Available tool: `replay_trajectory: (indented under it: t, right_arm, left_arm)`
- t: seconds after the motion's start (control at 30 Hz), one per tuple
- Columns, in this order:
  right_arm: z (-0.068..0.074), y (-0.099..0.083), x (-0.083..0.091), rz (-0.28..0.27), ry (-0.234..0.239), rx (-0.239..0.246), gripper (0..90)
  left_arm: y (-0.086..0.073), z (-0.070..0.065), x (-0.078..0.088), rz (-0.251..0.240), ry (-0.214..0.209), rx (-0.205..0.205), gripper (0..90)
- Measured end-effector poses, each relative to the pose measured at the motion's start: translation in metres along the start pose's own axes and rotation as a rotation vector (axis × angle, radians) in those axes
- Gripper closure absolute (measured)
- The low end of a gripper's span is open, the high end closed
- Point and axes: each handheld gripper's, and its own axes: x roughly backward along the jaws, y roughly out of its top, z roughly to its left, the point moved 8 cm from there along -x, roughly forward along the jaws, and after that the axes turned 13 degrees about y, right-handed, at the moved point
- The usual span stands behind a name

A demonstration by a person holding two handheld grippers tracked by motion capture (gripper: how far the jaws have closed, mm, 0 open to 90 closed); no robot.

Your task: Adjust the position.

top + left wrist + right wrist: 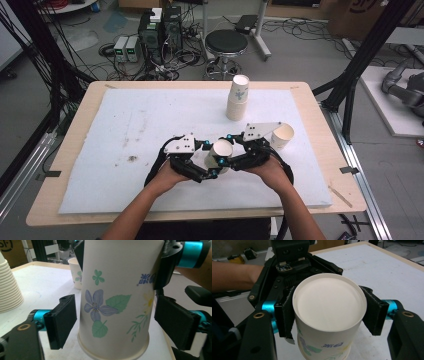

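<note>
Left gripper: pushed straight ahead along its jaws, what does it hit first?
Most likely the upside-down flowered paper cup, already between the left gripper's open jaws, pads not touching. The right gripper holds that cup from the far side.

left claw (212, 159) open, right claw (227, 150) clamped

Both grippers crowded the flowered paper cup (220, 156) at the near middle of the worktop (80, 165), the left gripper (209, 159) and right gripper (227, 152) closing off its two sides. Behind them to the right a single cup (282, 135) stood near, and a cup stack (237, 98) farther back. The white pad's left half lay open.
</note>
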Motion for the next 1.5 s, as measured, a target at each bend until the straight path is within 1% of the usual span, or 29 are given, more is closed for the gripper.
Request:
replay_trajectory:
  t: [0.13, 0.4, 0.43, 0.47, 0.5, 0.53, 0.63, 0.7, 0.77, 0.97, 1.03, 1.13, 1.2, 1.27, 1.3, 1.37, 1.47, 1.5]
  right_arm:
    - [0.001, 0.000, -0.001, -0.005, 0.011, -0.003, 36.4]
    - [0.001, -0.001, -0.001, -0.011, 0.018, -0.015, 36.4]
    - [0.000, -0.001, -0.002, -0.015, 0.019, -0.014, 35.2]
    - [0.000, -0.001, -0.002, -0.019, 0.015, -0.018, 30.3]
    - [-0.001, -0.001, -0.003, -0.032, 0.005, -0.034, 20.2]
    - [-0.002, -0.001, -0.003, -0.038, -0.009, -0.052, 17.6]
    - [0.000, -0.001, -0.003, -0.042, 0.017, -0.036, 17.6]
    - [0.001, 0.000, -0.003, -0.038, 0.017, -0.028, 17.6]
    - [0.002, 0.000, -0.004, -0.037, 0.021, -0.019, 17.6]
    - [0.005, -0.001, -0.007, -0.006, 0.038, 0.001, 17.6]
    - [0.005, 0.000, -0.008, 0.009, 0.029, 0.013, 17.6]
    - [0.006, 0.000, -0.009, 0.022, 0.030, 0.020, 17.6]
    - [0.006, -0.001, -0.010, 0.038, 0.029, 0.021, 17.6]
    - [0.006, -0.002, -0.010, 0.060, 0.029, 0.031, 17.6]
    - [0.005, -0.003, -0.010, 0.071, 0.025, 0.031, 17.6]
    - [0.006, -0.004, -0.011, 0.088, 0.026, 0.028, 17.6]
    - [0.006, -0.006, -0.011, 0.117, 0.033, 0.042, 17.6]
    - [0.006, -0.006, -0.011, 0.128, 0.031, 0.049, 17.6]
  left_arm:
    - [0.000, -0.001, 0.000, -0.005, -0.010, -0.011, 25.4]
    - [0.000, 0.000, 0.003, 0.012, -0.002, -0.021, 33.9]
    - [0.000, 0.000, 0.004, 0.014, 0.001, -0.022, 34.8]
    - [-0.001, 0.000, 0.004, 0.021, 0.004, -0.021, 34.9]
    - [-0.001, 0.001, 0.006, 0.037, 0.008, -0.018, 35.3]
    - [-0.002, 0.002, 0.006, 0.053, 0.012, -0.023, 35.5]
    - [-0.003, 0.003, 0.010, 0.101, 0.017, -0.040, 35.7]
    - [-0.003, 0.003, 0.013, 0.137, 0.016, -0.056, 35.8]
    - [-0.002, 0.004, 0.016, 0.162, 0.020, -0.073, 35.7]
    - [-0.002, 0.007, 0.025, 0.250, 0.026, -0.128, 35.9]
    - [-0.003, 0.008, 0.028, 0.282, 0.031, -0.140, 35.9]
    - [-0.003, 0.009, 0.031, 0.333, 0.030, -0.165, 36.0]
    - [-0.001, 0.009, 0.033, 0.356, 0.027, -0.175, 35.9]
    - [-0.001, 0.010, 0.035, 0.391, 0.025, -0.197, 35.9]
    - [-0.001, 0.010, 0.036, 0.401, 0.025, -0.202, 36.0]
    - [0.000, 0.011, 0.037, 0.435, 0.021, -0.226, 36.0]
    - [0.001, 0.014, 0.040, 0.476, 0.026, -0.255, 36.0]
    - [0.002, 0.015, 0.041, 0.486, 0.027, -0.258, 36.0]
